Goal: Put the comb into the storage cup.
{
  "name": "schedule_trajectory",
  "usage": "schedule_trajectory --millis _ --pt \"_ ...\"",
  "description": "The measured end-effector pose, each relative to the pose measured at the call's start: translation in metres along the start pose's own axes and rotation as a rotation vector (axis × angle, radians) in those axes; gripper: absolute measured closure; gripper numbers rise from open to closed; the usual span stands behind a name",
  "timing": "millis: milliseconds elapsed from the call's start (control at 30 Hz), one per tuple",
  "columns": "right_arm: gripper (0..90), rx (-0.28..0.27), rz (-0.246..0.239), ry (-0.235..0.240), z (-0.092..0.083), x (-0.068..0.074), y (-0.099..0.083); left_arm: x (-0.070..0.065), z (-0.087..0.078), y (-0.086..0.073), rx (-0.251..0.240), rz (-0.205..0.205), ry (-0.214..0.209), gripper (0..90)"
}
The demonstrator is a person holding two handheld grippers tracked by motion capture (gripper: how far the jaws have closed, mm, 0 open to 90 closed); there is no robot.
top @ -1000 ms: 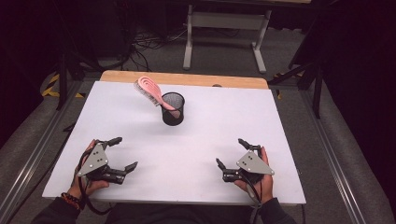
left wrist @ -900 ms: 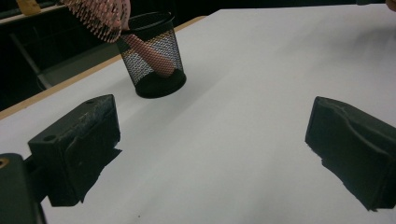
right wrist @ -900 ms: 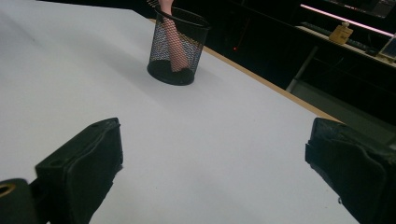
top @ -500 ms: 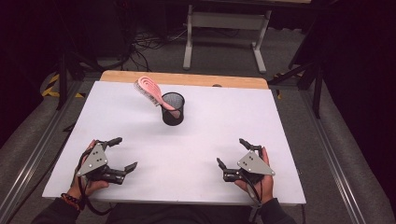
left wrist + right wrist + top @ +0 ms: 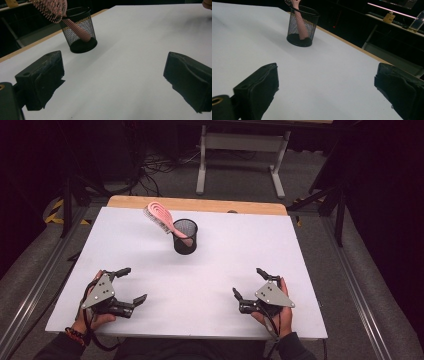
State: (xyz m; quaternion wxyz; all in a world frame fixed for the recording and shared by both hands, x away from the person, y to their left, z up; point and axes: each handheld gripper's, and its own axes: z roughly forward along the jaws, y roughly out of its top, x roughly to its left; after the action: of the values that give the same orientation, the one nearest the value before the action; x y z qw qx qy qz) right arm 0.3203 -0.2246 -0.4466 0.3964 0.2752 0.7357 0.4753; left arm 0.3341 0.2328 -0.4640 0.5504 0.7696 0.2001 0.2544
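A flat white rectangular tabletop (image 5: 300, 250) with a pale wooden strip along its far edge fills the frame's centre. A black wire-mesh cylindrical cup (image 5: 185, 236) stands upright on it, above centre, slightly left.

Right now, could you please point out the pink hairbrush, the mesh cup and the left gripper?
pink hairbrush (image 5: 159, 216), high view, on its head.
mesh cup (image 5: 185, 244), high view, on its wall.
left gripper (image 5: 131, 284), high view, midway between fingertips.

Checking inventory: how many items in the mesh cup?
1: a pink hairbrush, handle down in the black mesh cup, head leaning out over the rim toward the table's far left. Nothing else visible inside.
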Motion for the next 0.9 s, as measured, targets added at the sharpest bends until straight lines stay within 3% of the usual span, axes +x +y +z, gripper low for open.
schedule_trajectory --millis 900 --pt "5.5 0.006 0.010 0.022 0.0012 -0.0018 -0.0022 0.0026 0.0064 -0.0011 0.036 -0.001 -0.020 4.0"
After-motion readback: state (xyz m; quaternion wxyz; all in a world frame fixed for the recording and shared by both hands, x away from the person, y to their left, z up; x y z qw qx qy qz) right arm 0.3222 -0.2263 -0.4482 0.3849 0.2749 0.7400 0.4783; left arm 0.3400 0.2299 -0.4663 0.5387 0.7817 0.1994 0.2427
